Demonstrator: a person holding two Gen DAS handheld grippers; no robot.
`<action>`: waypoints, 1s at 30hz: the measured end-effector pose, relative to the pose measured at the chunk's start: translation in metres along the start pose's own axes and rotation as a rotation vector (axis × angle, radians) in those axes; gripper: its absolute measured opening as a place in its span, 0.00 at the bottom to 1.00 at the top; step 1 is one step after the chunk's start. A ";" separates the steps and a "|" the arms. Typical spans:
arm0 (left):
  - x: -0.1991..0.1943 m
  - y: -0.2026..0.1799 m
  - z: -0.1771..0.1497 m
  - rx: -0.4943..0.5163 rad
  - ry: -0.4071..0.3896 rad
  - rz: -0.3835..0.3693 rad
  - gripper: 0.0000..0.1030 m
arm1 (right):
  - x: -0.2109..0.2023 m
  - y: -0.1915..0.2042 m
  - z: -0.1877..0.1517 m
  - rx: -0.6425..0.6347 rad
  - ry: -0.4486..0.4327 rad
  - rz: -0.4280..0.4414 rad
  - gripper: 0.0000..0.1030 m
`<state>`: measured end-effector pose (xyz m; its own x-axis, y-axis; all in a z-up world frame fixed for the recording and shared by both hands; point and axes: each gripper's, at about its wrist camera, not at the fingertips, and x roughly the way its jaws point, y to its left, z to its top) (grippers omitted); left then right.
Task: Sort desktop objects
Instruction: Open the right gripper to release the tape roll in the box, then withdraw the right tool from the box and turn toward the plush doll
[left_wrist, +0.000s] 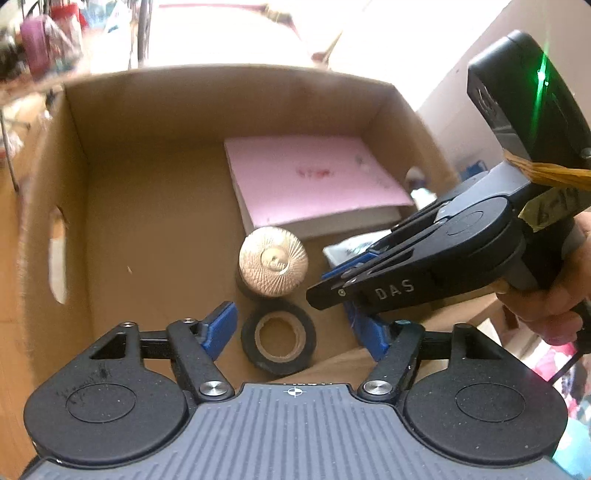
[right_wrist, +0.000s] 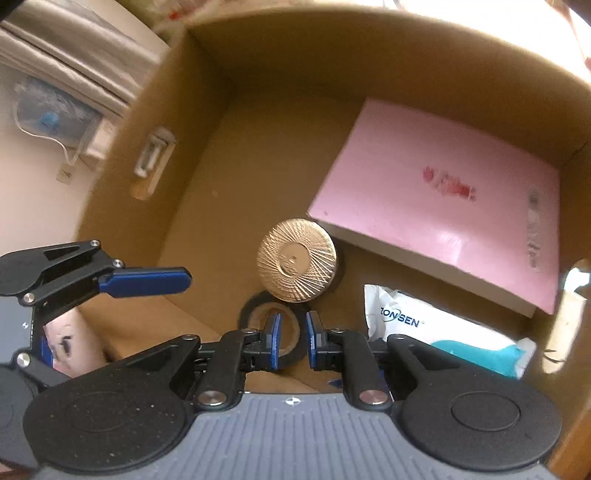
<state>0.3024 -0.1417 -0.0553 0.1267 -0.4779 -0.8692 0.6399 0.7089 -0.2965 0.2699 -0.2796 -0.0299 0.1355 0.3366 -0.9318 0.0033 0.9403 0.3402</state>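
Cardboard box (left_wrist: 155, 110) floor: left half bare, objects seemingly rightward.

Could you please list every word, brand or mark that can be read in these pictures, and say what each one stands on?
"DAS": on the black body of the right gripper, seen from the left wrist.
"ZONSEN", first letter partly cut off: on the white and teal plastic packet in the brown cardboard box.
Red print on the pink book: too blurred to read.
Writing on the yellowish tape on the right gripper's handle: unreadable.

2 wrist views, steeply down, cardboard box (left_wrist: 110, 122)
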 end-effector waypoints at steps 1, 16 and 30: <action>-0.008 -0.004 -0.002 0.015 -0.025 0.009 0.74 | -0.009 0.005 -0.004 -0.007 -0.022 0.009 0.16; -0.135 -0.057 -0.080 0.068 -0.379 0.244 0.94 | -0.123 0.007 -0.081 -0.186 -0.486 0.084 0.58; -0.151 -0.075 -0.200 -0.324 -0.625 0.413 1.00 | -0.145 0.040 -0.153 -0.271 -0.617 -0.076 0.77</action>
<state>0.0837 -0.0186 0.0185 0.7649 -0.2787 -0.5808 0.2106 0.9602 -0.1834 0.0984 -0.2830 0.0999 0.6854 0.2552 -0.6820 -0.2025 0.9664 0.1582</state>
